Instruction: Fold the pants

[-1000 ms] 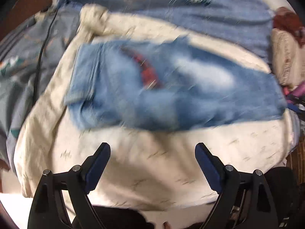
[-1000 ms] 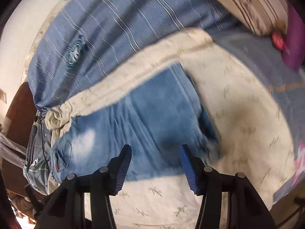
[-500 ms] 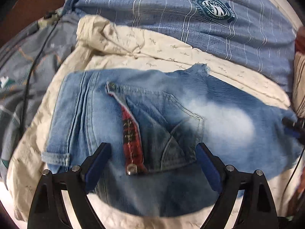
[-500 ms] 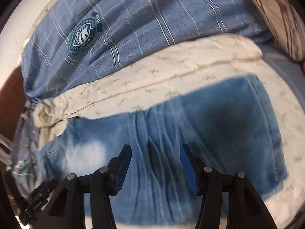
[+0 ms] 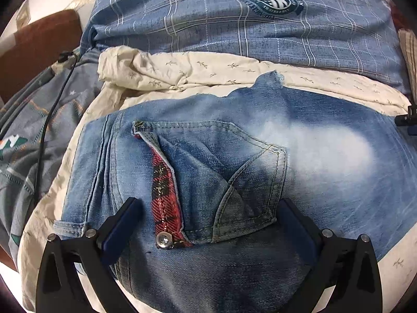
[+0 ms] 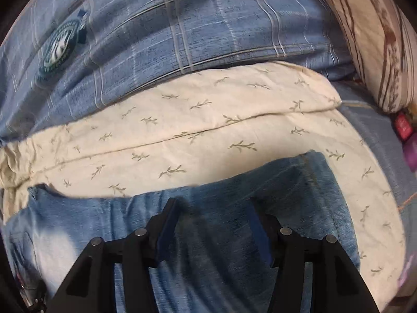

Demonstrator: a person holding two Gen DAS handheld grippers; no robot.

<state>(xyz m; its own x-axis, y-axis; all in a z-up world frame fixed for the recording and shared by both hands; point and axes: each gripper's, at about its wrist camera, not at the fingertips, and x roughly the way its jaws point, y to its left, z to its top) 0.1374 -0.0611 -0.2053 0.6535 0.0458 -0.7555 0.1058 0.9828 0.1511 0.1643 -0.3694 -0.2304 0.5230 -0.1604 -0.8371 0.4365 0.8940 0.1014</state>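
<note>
Folded light-blue jeans (image 5: 299, 154) lie on a cream sheet (image 5: 208, 70) on a bed. In the left wrist view the back pocket with a red plaid flap (image 5: 165, 195) and a metal snap (image 5: 163, 240) faces up. My left gripper (image 5: 209, 208) is open, empty, and low over the pocket, its fingers either side of it. In the right wrist view the jeans (image 6: 312, 208) fill the lower half. My right gripper (image 6: 212, 214) is open, empty, and close above the denim near the leg end.
A blue plaid pillow (image 5: 234, 26) with a round badge lies behind the sheet. A grey patterned blanket (image 5: 31, 130) and a black cable (image 5: 47, 130) are at the left. A striped beige pillow (image 6: 375, 34) and small red and purple items (image 6: 404, 130) are at the right.
Both grippers have moved forward and down onto the jeans, which now fill much more of both views. Both stay open and the jeans have not shifted.
</note>
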